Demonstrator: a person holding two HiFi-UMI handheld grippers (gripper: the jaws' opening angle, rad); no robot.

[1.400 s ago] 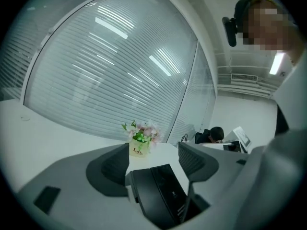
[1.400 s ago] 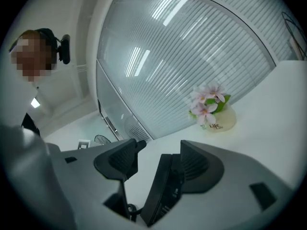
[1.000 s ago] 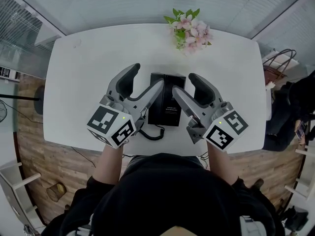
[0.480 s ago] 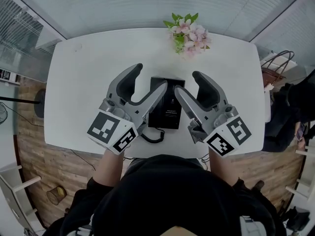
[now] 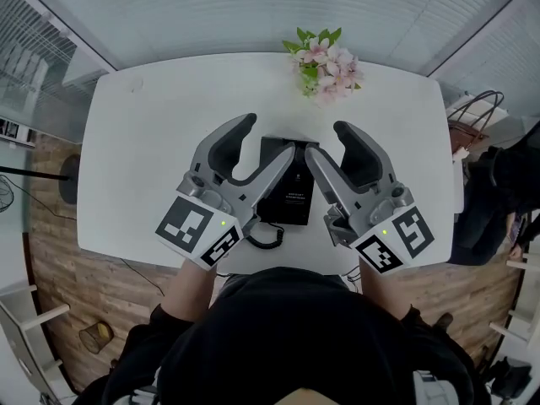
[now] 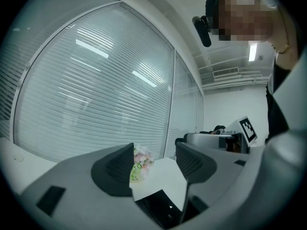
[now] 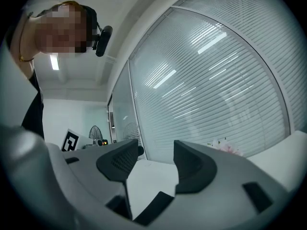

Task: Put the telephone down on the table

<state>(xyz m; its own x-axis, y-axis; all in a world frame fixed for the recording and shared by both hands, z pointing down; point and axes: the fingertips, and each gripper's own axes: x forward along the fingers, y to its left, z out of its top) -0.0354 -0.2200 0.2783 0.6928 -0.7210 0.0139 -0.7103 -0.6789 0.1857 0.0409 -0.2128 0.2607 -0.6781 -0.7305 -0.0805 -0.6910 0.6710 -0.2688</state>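
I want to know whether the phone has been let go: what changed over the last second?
The left gripper and right gripper rose slightly toward the camera. Their jaws have just been closing a little, with nothing between them. The telephone lies on the table and the flowers stand at the far edge, as before.

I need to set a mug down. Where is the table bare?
The table's left end, left of the phone, is bare; so is the right end, right of the phone and flowers. Crowded: front middle, with phone and cord.
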